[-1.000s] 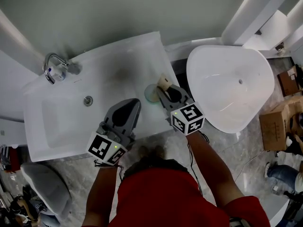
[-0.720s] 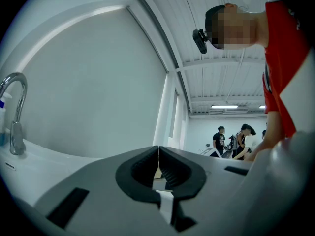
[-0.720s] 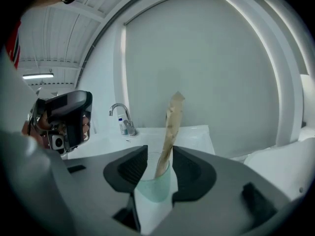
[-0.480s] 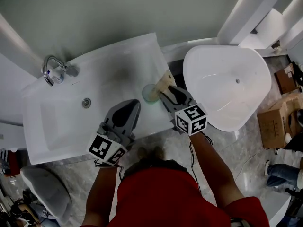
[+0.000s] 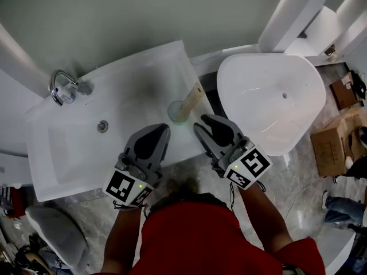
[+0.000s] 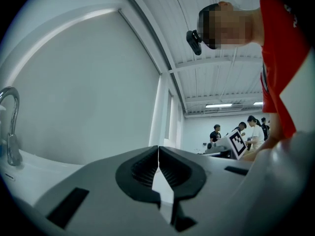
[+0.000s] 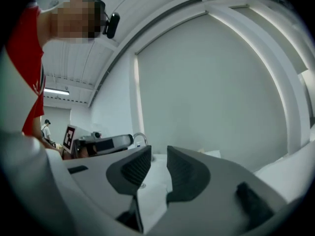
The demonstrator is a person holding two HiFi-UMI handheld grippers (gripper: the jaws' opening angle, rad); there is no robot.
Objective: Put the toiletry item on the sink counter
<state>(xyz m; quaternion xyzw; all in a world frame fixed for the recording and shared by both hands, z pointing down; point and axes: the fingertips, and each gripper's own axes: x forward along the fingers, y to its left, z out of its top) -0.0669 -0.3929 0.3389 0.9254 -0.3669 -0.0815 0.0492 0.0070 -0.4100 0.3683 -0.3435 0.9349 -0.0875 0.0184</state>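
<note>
White ceramic sink counter (image 5: 129, 99) already carries the toiletry item (image 5: 181, 109), a pale green round piece with a tan wooden handle, near the centre of the head view by the counter's right edge. Just below it, apart from it, the right gripper (image 5: 210, 124) has parted jaws closing on nothing. The left gripper (image 5: 157, 132) is pressed together, empty. Placement looks done; the next move calls for pulling clear without knocking the handle.

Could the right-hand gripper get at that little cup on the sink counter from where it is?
Probably yes. The cup stands in the open just ahead of the right gripper, a little to its left. Nothing lies between them, and its fingers, closing now, hold nothing.
</note>
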